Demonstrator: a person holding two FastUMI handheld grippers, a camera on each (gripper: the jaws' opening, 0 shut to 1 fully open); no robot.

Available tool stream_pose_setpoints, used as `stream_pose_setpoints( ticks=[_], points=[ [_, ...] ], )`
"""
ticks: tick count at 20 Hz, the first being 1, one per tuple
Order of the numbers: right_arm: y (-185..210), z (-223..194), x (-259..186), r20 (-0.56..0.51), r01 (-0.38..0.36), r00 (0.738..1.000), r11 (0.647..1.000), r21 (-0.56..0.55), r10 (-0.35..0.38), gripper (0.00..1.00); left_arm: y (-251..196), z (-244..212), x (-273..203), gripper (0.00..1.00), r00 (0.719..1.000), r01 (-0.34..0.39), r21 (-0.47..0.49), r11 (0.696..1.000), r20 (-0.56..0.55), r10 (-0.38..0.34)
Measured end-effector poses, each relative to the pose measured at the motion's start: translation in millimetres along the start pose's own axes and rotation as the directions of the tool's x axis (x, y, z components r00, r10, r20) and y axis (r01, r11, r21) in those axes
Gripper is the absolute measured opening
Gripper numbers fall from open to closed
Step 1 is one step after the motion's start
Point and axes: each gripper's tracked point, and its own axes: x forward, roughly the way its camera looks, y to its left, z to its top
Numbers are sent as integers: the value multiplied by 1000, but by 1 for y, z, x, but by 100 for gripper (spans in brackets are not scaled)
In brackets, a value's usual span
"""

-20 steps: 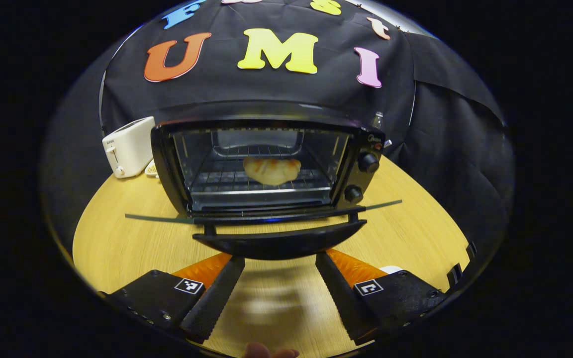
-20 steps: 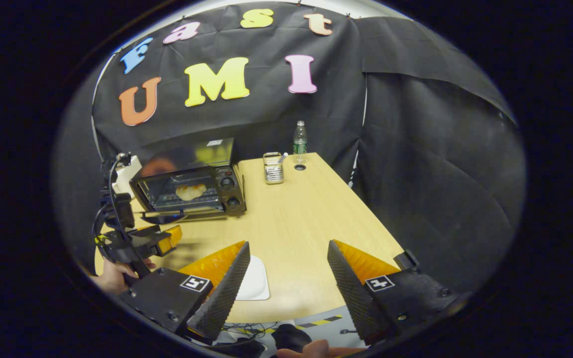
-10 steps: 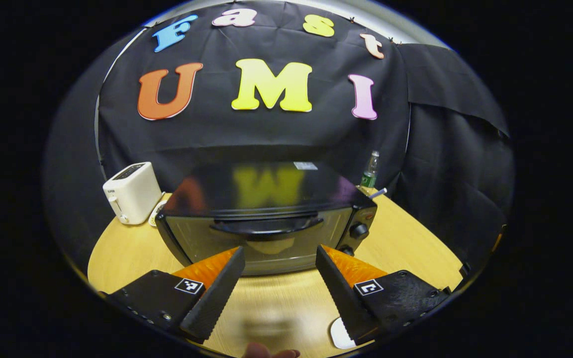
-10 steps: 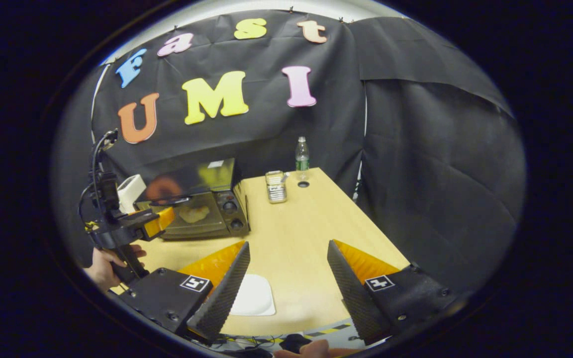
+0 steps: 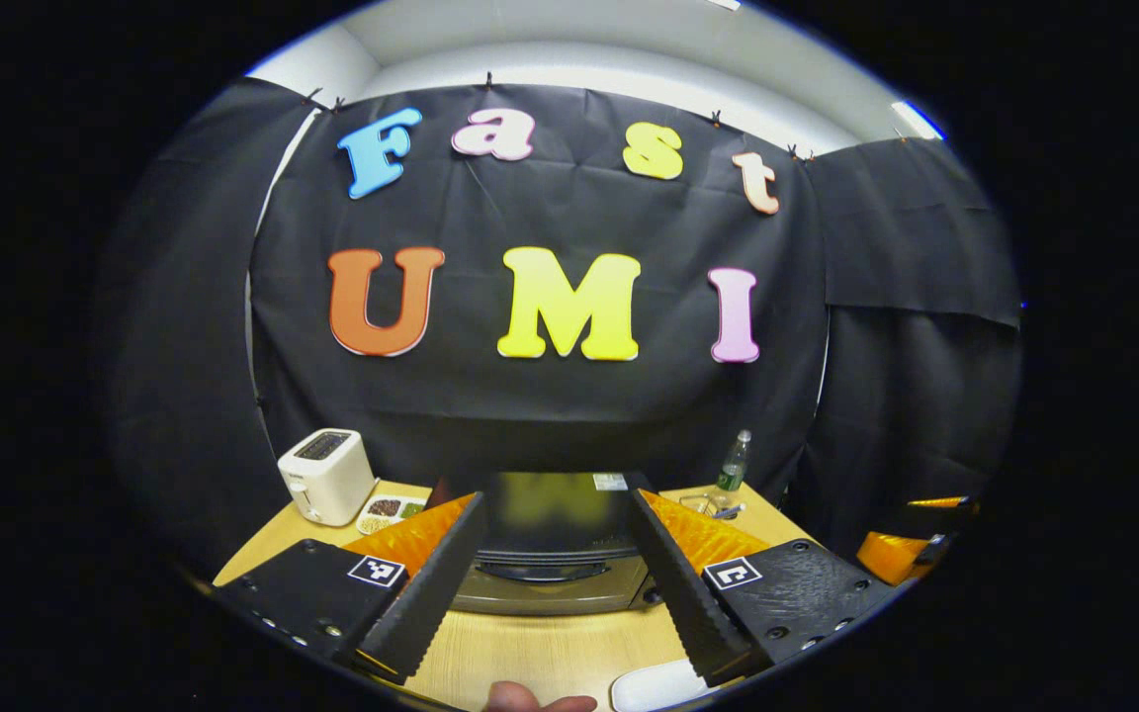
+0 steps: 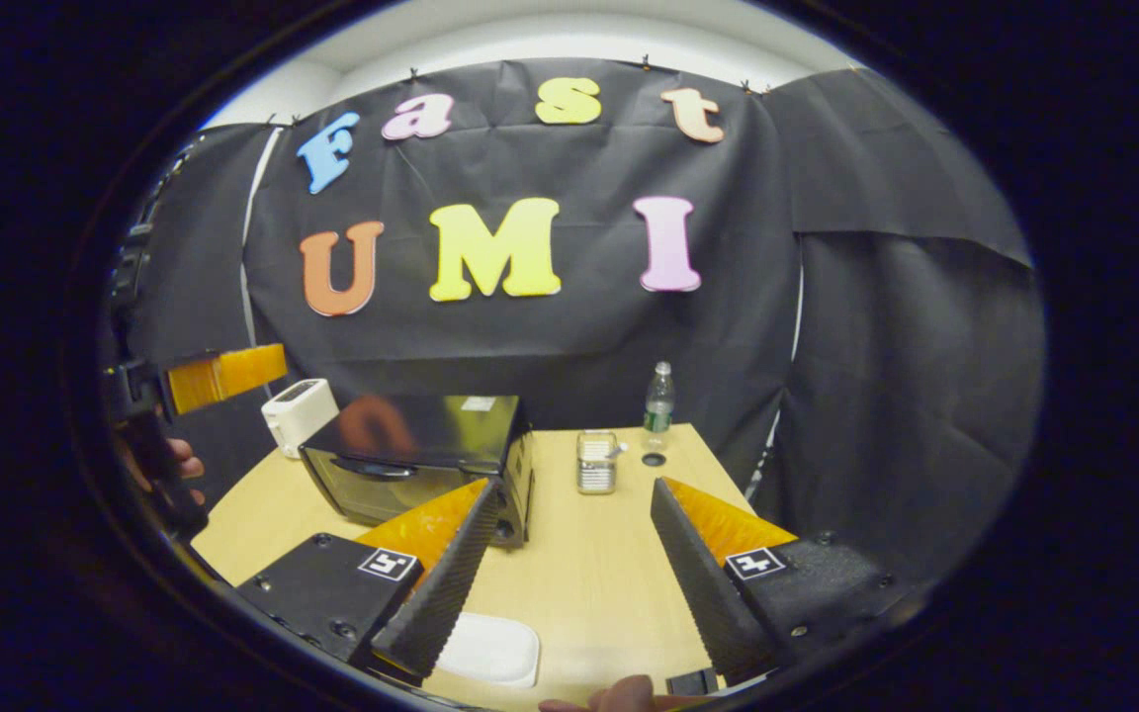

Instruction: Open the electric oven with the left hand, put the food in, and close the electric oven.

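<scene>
The black electric oven [image 5: 555,554] stands on the wooden table with its door shut and the handle along the door's top edge. In the right gripper view the oven [image 6: 411,465] sits left of centre. I cannot make out the food through the dark door glass. My left gripper [image 5: 555,499] is open and empty, held back from the oven and above its front. In the right gripper view the left gripper [image 6: 223,371] is raised at the far left, held by a hand [image 6: 174,465]. My right gripper [image 6: 574,485] is open and empty over the table's near side.
A white toaster [image 5: 325,475] and a small dish of food [image 5: 384,509] stand left of the oven. A water bottle [image 6: 659,394], a metal container [image 6: 596,462] and a dark cap [image 6: 653,459] are at the table's back. A white plate [image 6: 485,648] lies near the front edge.
The oven door swung up from open to shut, with the bread inside. The left gripper then rose and drew back from the handle. The right gripper also tilted upward.
</scene>
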Motion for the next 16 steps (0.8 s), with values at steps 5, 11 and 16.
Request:
stream_pose_setpoints(
  ticks=[5,11,16],
  points=[
    [34,30,-20,94,-49,994,999,6,48,97,4,42,-69,94,998,2,-33,999,68,0],
    [80,53,-89,167,-63,984,998,17,60,97,36,46,-160,94,997,-13,-28,1000,80,16],
    [107,51,-149,189,-55,981,998,27,49,99,56,37,-224,94,995,-19,-40,999,93,22]
  ],
)
